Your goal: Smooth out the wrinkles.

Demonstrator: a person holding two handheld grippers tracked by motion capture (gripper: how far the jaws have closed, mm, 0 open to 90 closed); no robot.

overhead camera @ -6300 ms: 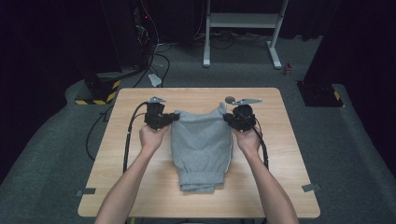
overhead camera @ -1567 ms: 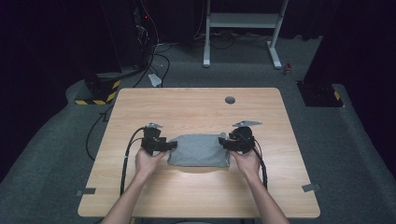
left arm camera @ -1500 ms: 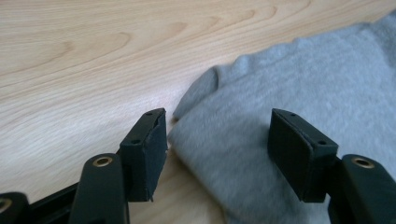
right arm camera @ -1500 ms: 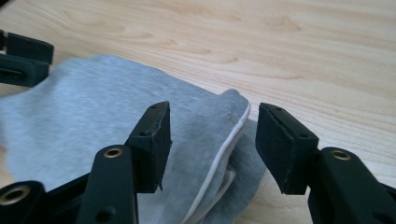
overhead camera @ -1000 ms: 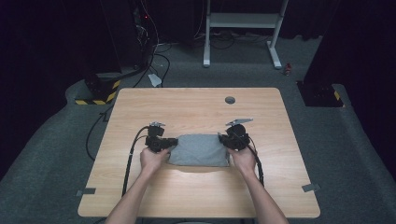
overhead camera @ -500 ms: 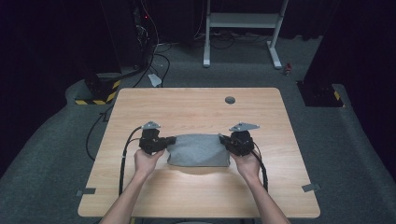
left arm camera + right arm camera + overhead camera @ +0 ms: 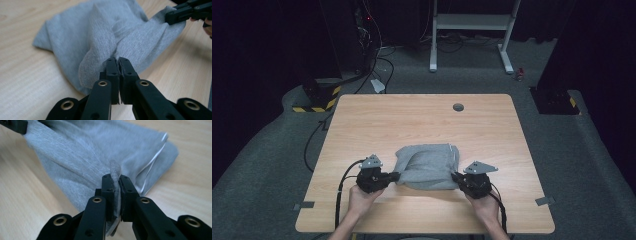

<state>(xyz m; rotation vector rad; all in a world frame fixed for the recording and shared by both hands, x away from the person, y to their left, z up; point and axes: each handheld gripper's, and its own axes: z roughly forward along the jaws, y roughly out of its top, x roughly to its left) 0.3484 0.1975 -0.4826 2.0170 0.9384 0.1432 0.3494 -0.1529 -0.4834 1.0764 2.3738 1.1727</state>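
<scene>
A folded grey garment (image 7: pixel 428 167) lies on the near half of the wooden table (image 7: pixel 422 120). My left gripper (image 7: pixel 394 176) is shut on its near left corner, and the fabric bunches up just past the jaws (image 7: pixel 117 61). My right gripper (image 7: pixel 455 176) is shut on the near right corner, with a fold of cloth pinched between its jaws (image 7: pixel 115 178). A white cord (image 7: pixel 155 157) runs along the garment's edge. Each gripper view shows the garment (image 7: pixel 82 32) (image 7: pixel 100 145) stretched between both grippers, with the other gripper (image 7: pixel 185 11) (image 7: pixel 12 123) at the far end.
A round cable hole (image 7: pixel 458 107) sits near the table's far edge. Black cables trail off the left side of the table to the floor. A white desk frame (image 7: pixel 472 30) and a black-and-yellow striped block (image 7: pixel 319 102) stand on the carpet beyond.
Both hands have drawn back toward the near edge of the table, pulling the garment's near edge with them. The cloth now looks bunched and raised between the grippers.
</scene>
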